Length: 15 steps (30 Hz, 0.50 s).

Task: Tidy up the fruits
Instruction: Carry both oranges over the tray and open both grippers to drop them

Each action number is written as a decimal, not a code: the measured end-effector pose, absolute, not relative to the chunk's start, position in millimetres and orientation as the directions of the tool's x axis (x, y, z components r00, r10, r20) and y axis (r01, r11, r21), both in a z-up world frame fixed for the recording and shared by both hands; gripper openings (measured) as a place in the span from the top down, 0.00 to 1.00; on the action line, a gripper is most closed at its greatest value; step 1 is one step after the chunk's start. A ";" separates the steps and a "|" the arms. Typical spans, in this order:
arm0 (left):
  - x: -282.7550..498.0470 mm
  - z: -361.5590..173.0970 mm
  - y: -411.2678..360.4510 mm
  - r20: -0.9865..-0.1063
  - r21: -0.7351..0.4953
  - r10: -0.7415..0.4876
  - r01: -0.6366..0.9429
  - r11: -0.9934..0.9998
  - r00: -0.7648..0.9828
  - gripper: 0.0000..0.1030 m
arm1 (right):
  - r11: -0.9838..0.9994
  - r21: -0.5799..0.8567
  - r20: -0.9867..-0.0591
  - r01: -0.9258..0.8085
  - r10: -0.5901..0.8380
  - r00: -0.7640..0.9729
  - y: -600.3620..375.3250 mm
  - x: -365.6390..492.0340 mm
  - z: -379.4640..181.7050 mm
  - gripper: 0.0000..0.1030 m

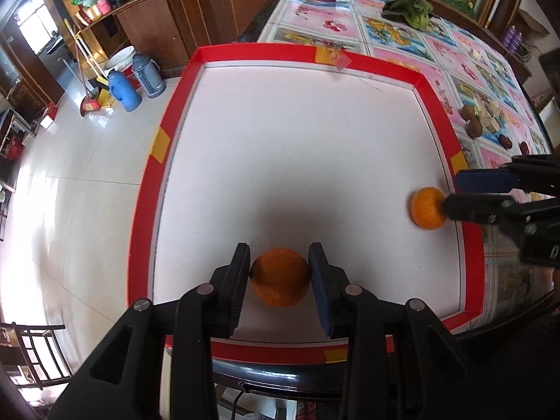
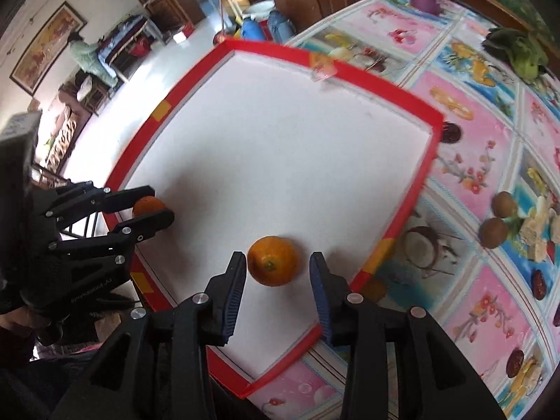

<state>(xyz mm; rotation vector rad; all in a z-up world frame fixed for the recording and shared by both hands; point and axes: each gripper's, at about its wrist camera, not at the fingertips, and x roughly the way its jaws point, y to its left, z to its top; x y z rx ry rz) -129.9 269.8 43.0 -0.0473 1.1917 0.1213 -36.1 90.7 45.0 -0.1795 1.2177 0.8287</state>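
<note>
Two oranges are inside the red-edged tray (image 1: pixel 439 105): the left hand-held gripper (image 1: pixel 280 273) squeezes one orange (image 1: pixel 280 276) near the front edge, and the right hand-held gripper (image 2: pixel 278 267) is spread wide around the other orange (image 2: pixel 273 260), not gripping it. Two kiwis (image 2: pixel 498 218) and some small dark fruits (image 2: pixel 539 283) wait outside on the worktop (image 2: pixel 483 315), so I think much sorting is left.

Matt white tray (image 1: pixel 297 147), dimpled orange (image 1: pixel 280 277), glossy tablecloth (image 2: pixel 465 147)

My left black plastic two-finger gripper (image 1: pixel 280 273) and right black plastic two-finger gripper (image 2: pixel 278 273) match: angular linkage arms, round silver pivot screws. Ribbed blue pads (image 2: pixel 232 297) line the fingers. Faint embossed lettering marks the left body.
</note>
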 end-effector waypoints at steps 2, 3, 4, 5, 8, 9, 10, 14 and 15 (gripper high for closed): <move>-130.4 48.5 271.4 -0.923 0.024 0.074 -0.134 0.991 0.378 0.61 | 0.735 0.313 -0.862 -0.602 0.486 0.146 70.0 -28.1 50.0 0.64; -130.2 52.1 271.7 -0.918 0.022 0.075 -0.139 0.990 0.389 0.61 | 0.754 0.311 -0.859 -0.579 0.484 0.169 61.3 -23.9 50.4 0.63; -130.5 56.5 272.2 -0.912 0.021 0.077 -0.142 0.990 0.402 0.61 | 0.777 0.307 -0.857 -0.550 0.477 0.194 52.2 -20.4 50.0 0.63; -130.4 60.7 272.8 -0.907 0.021 0.079 -0.145 0.989 0.413 0.61 | 0.803 0.308 -0.856 -0.510 0.468 0.220 40.4 -14.8 48.9 0.63; -129.0 73.0 272.3 -0.896 0.007 0.072 -0.148 0.989 0.439 0.61 | 0.861 0.246 -0.880 -0.446 0.391 0.269 26.4 -7.4 41.2 0.63; -128.2 77.0 271.0 -0.893 -0.004 0.061 -0.143 0.990 0.447 0.61 | 0.872 0.212 -0.891 -0.441 0.358 0.280 28.2 -7.3 37.2 0.63; -127.5 79.5 269.9 -0.891 -0.011 0.054 -0.141 0.990 0.450 0.61 | 0.873 0.193 -0.898 -0.448 0.341 0.279 35.9 -9.0 35.1 0.63; -128.9 87.2 265.0 -0.884 -0.046 0.023 -0.137 0.989 0.467 0.48 | 0.855 0.131 -0.922 -0.502 0.292 0.255 60.5 -19.4 23.6 0.64; -128.7 87.9 263.8 -0.884 -0.052 0.017 -0.135 0.989 0.467 0.48 | 0.851 0.109 -0.925 -0.514 0.277 0.262 66.4 -22.1 23.1 0.64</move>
